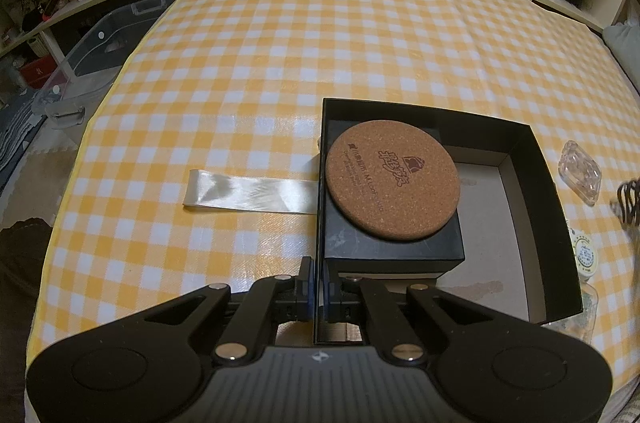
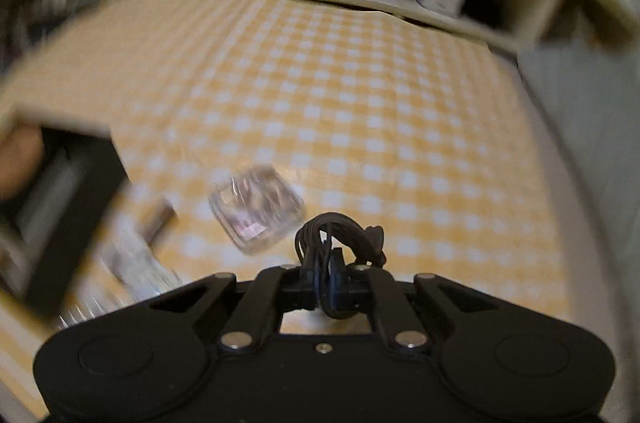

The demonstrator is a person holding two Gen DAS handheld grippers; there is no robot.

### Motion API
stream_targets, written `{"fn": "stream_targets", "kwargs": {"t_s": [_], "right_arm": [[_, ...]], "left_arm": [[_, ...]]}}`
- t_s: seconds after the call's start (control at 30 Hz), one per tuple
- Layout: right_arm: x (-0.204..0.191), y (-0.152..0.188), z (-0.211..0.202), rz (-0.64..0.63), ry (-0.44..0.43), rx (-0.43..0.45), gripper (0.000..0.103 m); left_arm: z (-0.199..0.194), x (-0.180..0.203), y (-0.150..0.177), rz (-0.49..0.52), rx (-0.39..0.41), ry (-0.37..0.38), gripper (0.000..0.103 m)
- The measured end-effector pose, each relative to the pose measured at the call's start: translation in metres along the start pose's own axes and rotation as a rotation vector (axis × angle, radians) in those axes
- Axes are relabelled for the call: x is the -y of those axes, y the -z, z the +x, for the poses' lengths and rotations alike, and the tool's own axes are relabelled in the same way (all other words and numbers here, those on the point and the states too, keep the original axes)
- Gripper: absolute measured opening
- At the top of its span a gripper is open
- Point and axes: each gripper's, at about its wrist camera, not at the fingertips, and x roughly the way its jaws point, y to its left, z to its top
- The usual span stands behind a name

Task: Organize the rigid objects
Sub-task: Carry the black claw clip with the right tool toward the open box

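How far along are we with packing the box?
Done: the cork coaster lies on a small black case inside the open black box. In hand: left gripper clamps the box wall; right gripper holds a black cable bundle. Left: clear plastic case and round tin on the table.

Around the sharp black cable bundle [image 2: 340,237], the right wrist view is motion-blurred: the clear plastic case [image 2: 256,209] beyond it and the black box [image 2: 68,219] far left lose detail, the box cut by the frame edge.
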Motion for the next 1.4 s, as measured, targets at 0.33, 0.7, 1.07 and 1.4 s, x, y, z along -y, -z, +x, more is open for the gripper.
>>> {"fn": "stream_targets", "kwargs": {"t_s": [0.33,0.7,1.07,1.4], "right_arm": [[-0.065,0.023,0.002,-0.315,-0.239,-0.112,0.021],[-0.024,0.002,-0.012,-0.189,-0.398,0.004,0.055],[-0.004,0.011,0.03,-0.25,-0.491,-0.046,0.063],[-0.015,0.014,0.018,-0.336,-0.463,-0.06,0.06]], "left_arm": [[0.0,0.0,0.0,0.0,0.0,0.001,0.004],[0.0,0.0,0.0,0.0,0.0,0.001,0.004],[0.0,0.0,0.0,-0.002,0.0,0.003,0.004],[0.001,0.0,0.0,-0.002,0.0,0.002,0.004]]}}
